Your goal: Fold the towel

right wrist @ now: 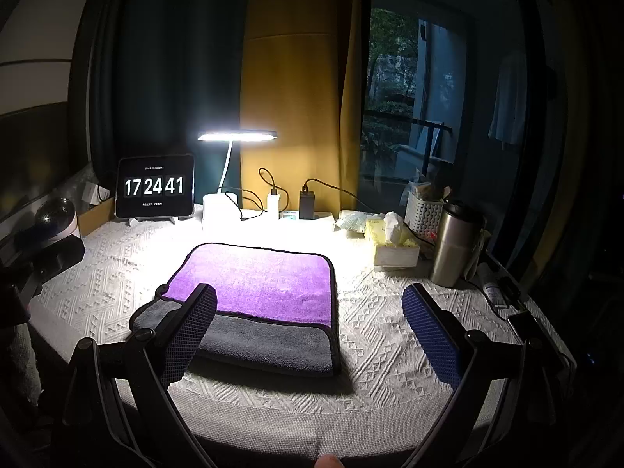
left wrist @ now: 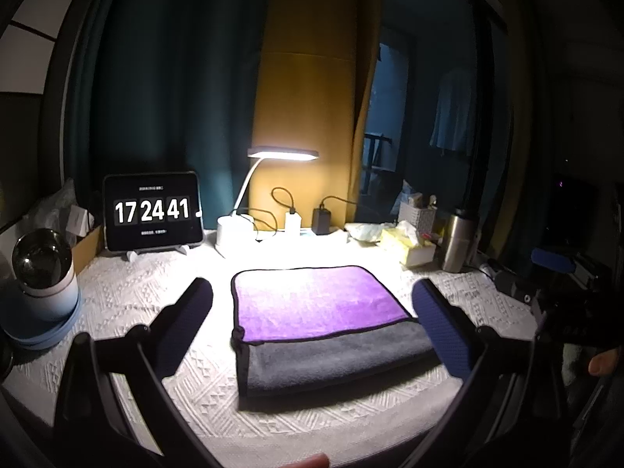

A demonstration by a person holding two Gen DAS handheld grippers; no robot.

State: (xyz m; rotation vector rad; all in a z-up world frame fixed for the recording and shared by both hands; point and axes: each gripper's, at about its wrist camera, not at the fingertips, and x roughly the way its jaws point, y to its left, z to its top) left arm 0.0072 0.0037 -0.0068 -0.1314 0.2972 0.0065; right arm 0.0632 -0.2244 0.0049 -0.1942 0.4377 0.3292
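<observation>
Two grippers, both spread wide and holding nothing: the left gripper [left wrist: 312, 304] frames the towel [left wrist: 331, 319] at centre frame, hovering above it. That towel lies folded on the white tablecloth [left wrist: 148, 296], purple layer over grey, with the grey strip showing at its lower edge. From the right gripper [right wrist: 310, 308] the towel [right wrist: 257, 296] sits centre-left, possibly brushing the left finger [right wrist: 187, 335]. Desk lamp [right wrist: 237, 135] blazing at upper centre, clock tablet [right wrist: 155, 187] reading 17 24 41 at left
</observation>
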